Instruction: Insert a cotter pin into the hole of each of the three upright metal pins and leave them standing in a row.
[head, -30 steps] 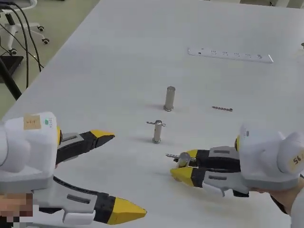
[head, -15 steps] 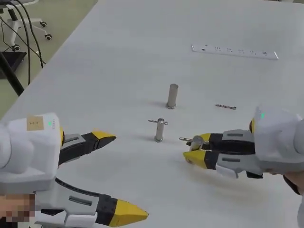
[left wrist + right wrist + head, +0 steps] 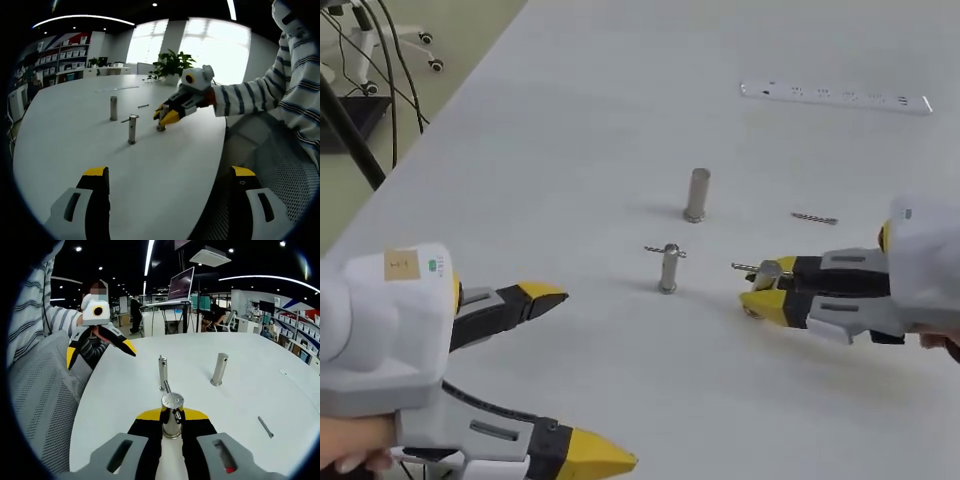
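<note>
Metal pin (image 3: 172,401), cotter through its hole | clamped upright between my right gripper (image 3: 171,421) jaws on the table (image 3: 570,150) | left gripper (image 3: 169,172) jaws wide apart, well apart from the pins | cottered pin (image 3: 668,268) near | bare pin (image 3: 698,195) beyond

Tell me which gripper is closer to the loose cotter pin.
Right. The right gripper, holding a metal pin, is close to the loose cotter pin; the left gripper, open, is far away.

Table (image 3: 570,150): smooth, matt white.
Standing pins (image 3: 698,194): grey metal, satin sheen.
Held pin (image 3: 171,416): metal, shinier flat top.
Cotter pin (image 3: 814,217): thin dull metal.
Left gripper (image 3: 588,378): white plastic shell, yellow glossy tips.
Sleeve (image 3: 250,95): striped cloth.
</note>
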Demonstrator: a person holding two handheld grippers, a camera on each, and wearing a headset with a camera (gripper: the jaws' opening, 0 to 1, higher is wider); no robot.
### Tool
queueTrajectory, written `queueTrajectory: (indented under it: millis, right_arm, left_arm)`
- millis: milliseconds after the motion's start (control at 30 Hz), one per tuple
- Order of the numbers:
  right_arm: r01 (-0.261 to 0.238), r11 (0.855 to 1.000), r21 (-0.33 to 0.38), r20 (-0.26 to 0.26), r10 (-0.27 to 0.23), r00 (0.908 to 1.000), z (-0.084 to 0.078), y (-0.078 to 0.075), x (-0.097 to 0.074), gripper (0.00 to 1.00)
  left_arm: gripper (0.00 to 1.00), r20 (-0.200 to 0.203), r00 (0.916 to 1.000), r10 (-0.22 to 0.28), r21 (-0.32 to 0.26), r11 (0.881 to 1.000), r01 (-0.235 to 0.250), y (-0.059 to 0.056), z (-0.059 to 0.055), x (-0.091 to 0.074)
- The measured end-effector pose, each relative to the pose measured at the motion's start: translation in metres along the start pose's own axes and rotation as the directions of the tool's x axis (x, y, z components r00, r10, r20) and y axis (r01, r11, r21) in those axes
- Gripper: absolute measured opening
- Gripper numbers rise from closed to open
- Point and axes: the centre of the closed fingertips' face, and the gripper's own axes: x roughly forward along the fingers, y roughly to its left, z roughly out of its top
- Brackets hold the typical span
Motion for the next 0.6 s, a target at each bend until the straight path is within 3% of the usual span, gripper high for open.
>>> queueTrajectory:
  millis: [533,600]
  right_arm:
    - [0.000,1.000,0.020,0.011,0.000,0.9999,0.0002,-0.0040,0.0032,0.09]
    - [0.003,1.000,-0.016,0.006,-0.003,1.0000,-0.0005,-0.0044,0.0032,0.09]
  left_arm:
    - [0.99,-0.011,0.9999,0.000,-0.005,1.000,0.000,0.0013,0.0014,-0.0018]
    - [0.99,-0.010,1.0000,-0.001,-0.011,1.000,0.001,0.0010,0.0013,-0.0017]
